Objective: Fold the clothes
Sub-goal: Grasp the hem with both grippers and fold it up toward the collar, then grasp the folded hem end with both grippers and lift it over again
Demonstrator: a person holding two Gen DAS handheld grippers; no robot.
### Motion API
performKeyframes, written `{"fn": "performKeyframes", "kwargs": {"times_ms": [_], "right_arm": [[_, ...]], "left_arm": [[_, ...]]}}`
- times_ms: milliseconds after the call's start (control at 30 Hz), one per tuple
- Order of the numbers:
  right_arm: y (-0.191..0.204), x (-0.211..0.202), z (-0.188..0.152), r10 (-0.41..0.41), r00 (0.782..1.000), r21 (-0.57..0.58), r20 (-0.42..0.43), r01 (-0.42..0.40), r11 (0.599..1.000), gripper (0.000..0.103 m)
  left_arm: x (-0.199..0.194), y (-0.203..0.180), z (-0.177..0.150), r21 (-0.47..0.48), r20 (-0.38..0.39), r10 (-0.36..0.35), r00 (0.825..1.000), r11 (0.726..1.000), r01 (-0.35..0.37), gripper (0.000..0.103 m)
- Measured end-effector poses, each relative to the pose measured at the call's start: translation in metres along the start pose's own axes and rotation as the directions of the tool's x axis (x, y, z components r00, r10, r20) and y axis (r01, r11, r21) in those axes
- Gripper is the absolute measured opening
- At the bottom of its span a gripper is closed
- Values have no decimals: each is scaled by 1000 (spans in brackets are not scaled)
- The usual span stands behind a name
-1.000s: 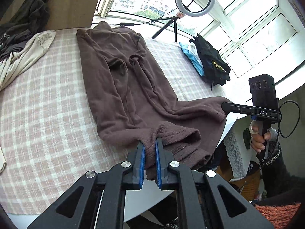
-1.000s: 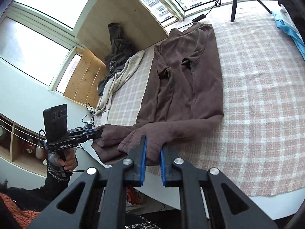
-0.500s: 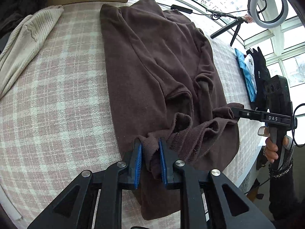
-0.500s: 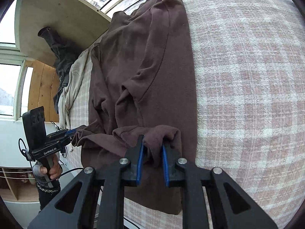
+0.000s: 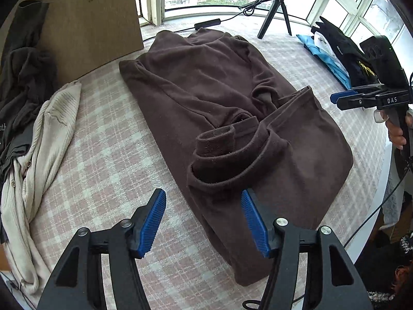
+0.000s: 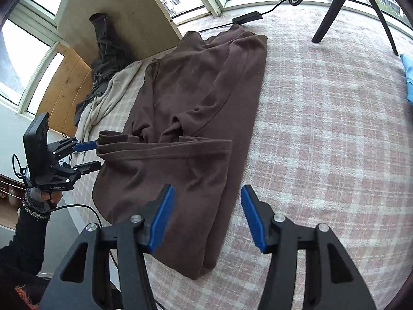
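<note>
Brown sweater lies on the checked desk, its lower part folded up over the body, with the hem sitting loose and curled on top; left tool and right tool both hang spread wide and grip nothing, right tool just over the near right edge. Risk: the curled hem band and the bunched sleeves under it could slump or spring back, leaving a lumpy, crooked fold. The near edge lies close to the desk rim, so a careless tug could drag the sweater off.
</note>
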State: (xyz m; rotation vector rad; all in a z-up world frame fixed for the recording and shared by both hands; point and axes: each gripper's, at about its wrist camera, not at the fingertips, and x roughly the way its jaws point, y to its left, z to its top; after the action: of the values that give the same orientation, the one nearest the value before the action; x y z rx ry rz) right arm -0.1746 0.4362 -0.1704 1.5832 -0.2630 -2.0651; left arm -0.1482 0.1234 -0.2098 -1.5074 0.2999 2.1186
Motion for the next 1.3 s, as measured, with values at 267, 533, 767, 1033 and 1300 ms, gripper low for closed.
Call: {"fn": "performKeyframes", "kwargs": {"times_ms": [267,533,767,1033,1300], "right_arm": [[10,10,1,-203,979,-44,-21,202,978,45],[43,-16,7,-146,988,-94,51,151,984,45],[48,21,10,-234,969,-103,-75,225,969,45],[38,-57,80,-293,939,-125,180,317,940,45],[-18,21,155,-314,941,-141,125,330,933,45]], "left_arm": [[-8,43,26,-153,12,-6,1000,988,8,44],[-39,14,-13,-25,57,-195,979,980,196,45],[19,23,-3,-115,-59,-202,978,974,194,45],[-20,97,78,-144,70,-3,998,989,13,50],[62,122,144,-64,-15,82,996,994,-83,50]]}}
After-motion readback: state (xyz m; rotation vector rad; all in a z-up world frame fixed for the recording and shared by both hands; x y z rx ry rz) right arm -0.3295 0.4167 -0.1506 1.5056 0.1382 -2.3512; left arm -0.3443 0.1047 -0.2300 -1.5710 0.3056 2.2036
